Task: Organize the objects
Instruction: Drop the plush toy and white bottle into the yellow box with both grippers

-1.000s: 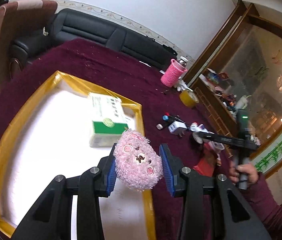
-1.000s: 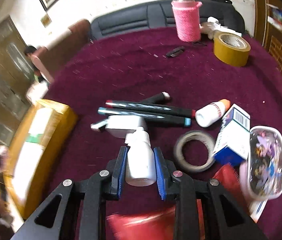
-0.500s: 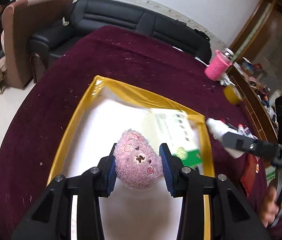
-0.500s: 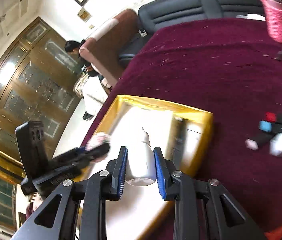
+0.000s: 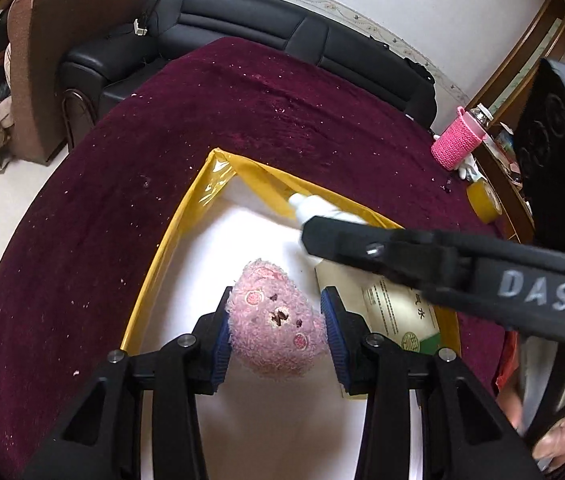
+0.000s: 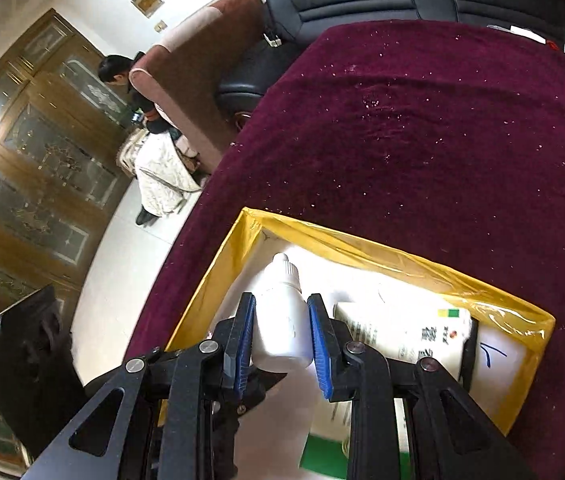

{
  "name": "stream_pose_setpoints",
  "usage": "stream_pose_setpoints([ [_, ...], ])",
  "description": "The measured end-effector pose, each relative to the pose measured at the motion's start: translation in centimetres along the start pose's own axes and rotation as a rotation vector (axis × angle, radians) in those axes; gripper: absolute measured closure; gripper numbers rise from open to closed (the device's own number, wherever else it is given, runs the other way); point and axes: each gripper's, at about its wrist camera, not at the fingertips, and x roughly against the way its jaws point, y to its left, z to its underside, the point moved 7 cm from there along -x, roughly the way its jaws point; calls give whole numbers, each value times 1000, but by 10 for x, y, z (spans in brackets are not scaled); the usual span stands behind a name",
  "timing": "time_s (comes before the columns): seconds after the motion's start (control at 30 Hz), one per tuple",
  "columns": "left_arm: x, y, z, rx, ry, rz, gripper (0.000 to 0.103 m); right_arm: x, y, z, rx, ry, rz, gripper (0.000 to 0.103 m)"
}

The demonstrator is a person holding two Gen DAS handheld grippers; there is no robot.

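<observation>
A round table draped in a dark maroon velvet cloth (image 5: 242, 120) fills both of my wrist views, with a black leather sofa (image 5: 266, 28) and a brown armchair (image 5: 62, 40) behind it. On the cloth sits a shallow white box with yellow-taped walls (image 5: 170, 240), the container I am working over with both hands. Inside it lies a white-and-green medicine carton (image 6: 402, 332), flat on the box floor toward the box's right side in the left view. My right gripper (image 6: 280, 340) reaches over the box's far corner, its blue pads clamped on a white plastic bottle (image 6: 280, 320) whose nozzle points away from me toward the yellow wall; whether the bottle touches the floor of the box I cannot tell. My left gripper (image 5: 276, 336) hangs above the white floor of the box, near its left wall, squeezing a pink plush bear head (image 5: 276, 332) between its pads, face up toward the camera. Well apart, at the table's far right edge, stand a flask in a pink knitted sleeve (image 5: 458, 144) and, just beside it, a roll of yellow tape (image 5: 482, 200).
</observation>
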Motion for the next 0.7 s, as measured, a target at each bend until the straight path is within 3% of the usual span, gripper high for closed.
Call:
stream_pose_setpoints([
  [0.13,-3,-4,-2,-4,-6,9,55,-12,0,-5,-1,14,30,73],
  [0.2,-4,-8,-1,-10,-4,17,47,-14,-1,-6,-9,22,33,70],
  [0.27,-3,-11,-1,-3,2,39,40,-10,-3,-8,-19,11,33,51],
  [0.33,-1,-12,-1,17,5,59,34,2,-4,-9,6,-27,73,38],
  [0.5,13,-10,2,88,3,115,21,51,-11,-2,73,-133,137,27],
  [0.63,33,-4,8,181,-12,150,18,103,-31,20,131,-234,207,13],
  [0.7,48,-6,12,235,-30,195,17,122,-43,34,142,-265,230,12],
])
